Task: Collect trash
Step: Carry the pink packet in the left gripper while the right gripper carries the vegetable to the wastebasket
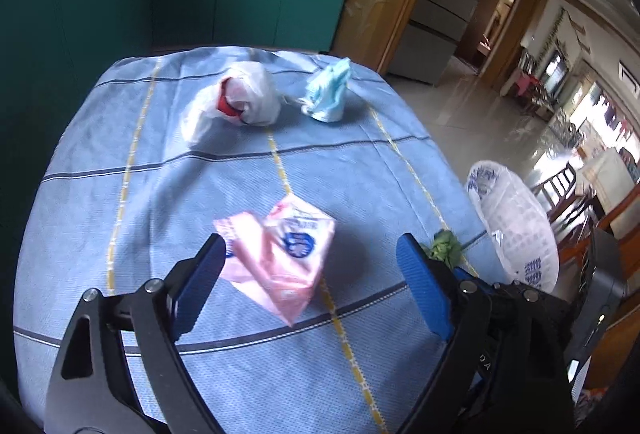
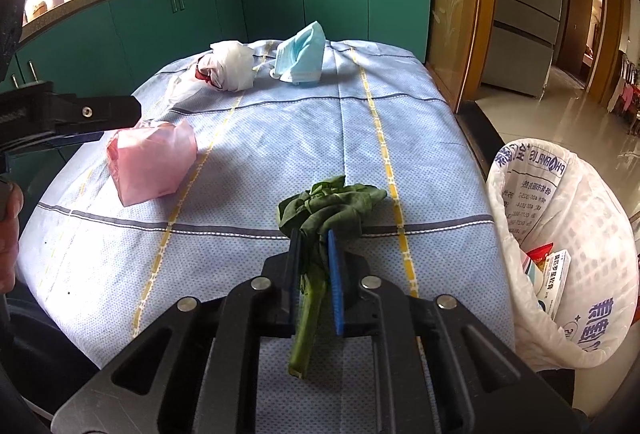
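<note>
A pink tissue pack (image 1: pixel 276 258) lies tilted and blurred between the wide-apart blue pads of my left gripper (image 1: pixel 311 240), which is open; its left pad is close to the pack. From the right wrist view the same pack (image 2: pixel 152 162) rests on the blue tablecloth (image 2: pixel 280 138). My right gripper (image 2: pixel 313 234) is shut on the stem of a wilted green leafy vegetable (image 2: pixel 328 206), just above the cloth. A crumpled white plastic bag (image 1: pixel 240 102) and a light blue face mask (image 1: pixel 330 90) sit at the far end of the table.
A bin lined with a white printed bag (image 2: pixel 568 218) stands off the table's right edge, with small boxes inside. Teal kitchen cabinets (image 2: pixel 160 14) run behind the table. A person's hand (image 2: pixel 10 234) shows at the left border.
</note>
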